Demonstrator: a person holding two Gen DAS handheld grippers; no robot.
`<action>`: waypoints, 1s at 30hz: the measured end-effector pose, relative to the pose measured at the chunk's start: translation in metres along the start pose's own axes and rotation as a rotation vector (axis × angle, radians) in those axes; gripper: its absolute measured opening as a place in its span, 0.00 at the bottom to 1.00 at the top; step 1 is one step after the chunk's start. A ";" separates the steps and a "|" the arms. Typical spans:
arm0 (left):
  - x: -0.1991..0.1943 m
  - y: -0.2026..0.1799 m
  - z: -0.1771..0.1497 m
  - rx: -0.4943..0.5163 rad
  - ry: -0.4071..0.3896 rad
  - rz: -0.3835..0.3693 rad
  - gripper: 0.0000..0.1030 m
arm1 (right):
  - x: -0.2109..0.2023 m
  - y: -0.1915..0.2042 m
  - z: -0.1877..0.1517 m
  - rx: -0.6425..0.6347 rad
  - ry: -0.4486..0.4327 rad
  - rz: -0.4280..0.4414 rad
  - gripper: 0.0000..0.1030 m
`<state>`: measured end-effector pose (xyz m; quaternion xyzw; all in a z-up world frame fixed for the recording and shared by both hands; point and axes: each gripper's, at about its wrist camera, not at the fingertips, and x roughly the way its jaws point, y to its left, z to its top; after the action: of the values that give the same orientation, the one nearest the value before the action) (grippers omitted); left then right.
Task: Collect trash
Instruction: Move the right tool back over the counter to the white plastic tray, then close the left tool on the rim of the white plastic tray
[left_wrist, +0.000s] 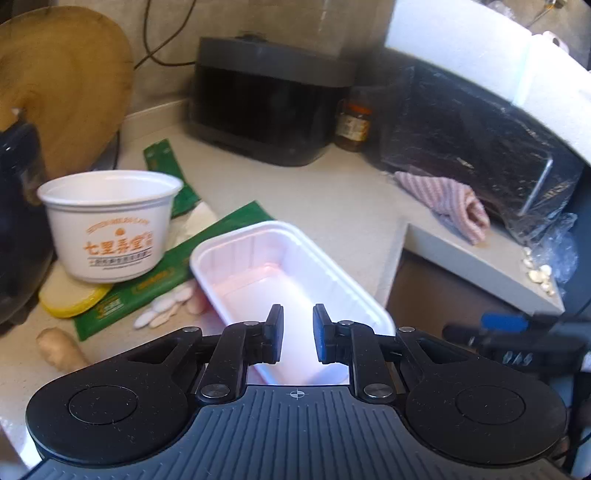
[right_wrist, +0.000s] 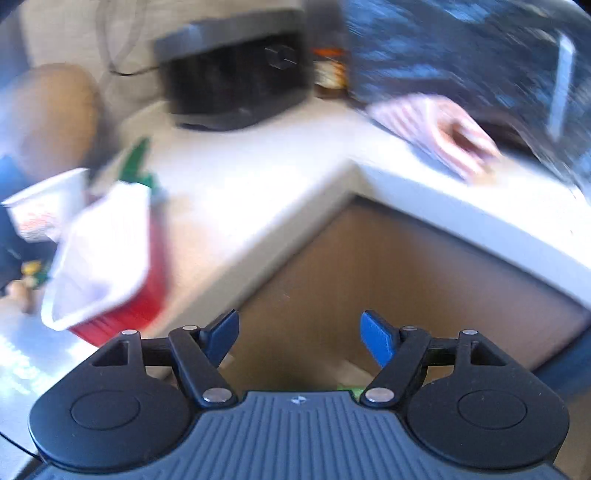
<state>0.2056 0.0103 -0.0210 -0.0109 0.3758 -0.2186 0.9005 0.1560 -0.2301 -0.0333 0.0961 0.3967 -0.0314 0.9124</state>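
A white rectangular plastic tray (left_wrist: 258, 254) lies on the beige counter, empty, directly under my left gripper (left_wrist: 298, 332), whose jaws stand a little apart over the tray's near end without touching it. The tray also shows blurred in the right wrist view (right_wrist: 99, 251), with red outer walls. A white round bowl with orange print (left_wrist: 110, 225) stands to the left. Green wrappers (left_wrist: 162, 280), white seeds (left_wrist: 166, 310), a yellow lid (left_wrist: 70, 299) and a ginger piece (left_wrist: 59, 347) lie around it. My right gripper (right_wrist: 299, 336) is open and empty over brown floor beside the counter edge.
A black appliance (left_wrist: 266, 107) stands at the back, with a jar (left_wrist: 352, 125) beside it. A wooden board (left_wrist: 62, 81) leans at left. A striped cloth (left_wrist: 447, 199), a black bag (left_wrist: 480, 147) and garlic cloves (left_wrist: 539, 273) sit on the right counter section. The counter has an inner corner edge (left_wrist: 402, 236).
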 end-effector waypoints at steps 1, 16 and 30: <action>-0.005 0.012 -0.002 -0.001 0.004 0.004 0.19 | -0.002 0.007 0.006 -0.018 -0.020 0.016 0.72; -0.026 0.077 -0.021 -0.135 0.023 0.024 0.19 | 0.024 0.120 0.032 -0.272 -0.023 0.153 0.72; -0.024 0.099 -0.005 -0.284 0.002 -0.089 0.19 | 0.026 0.147 0.002 -0.337 0.041 0.235 0.69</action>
<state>0.2250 0.1101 -0.0265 -0.1545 0.4031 -0.2030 0.8789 0.1950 -0.0863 -0.0293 -0.0116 0.4010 0.1438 0.9046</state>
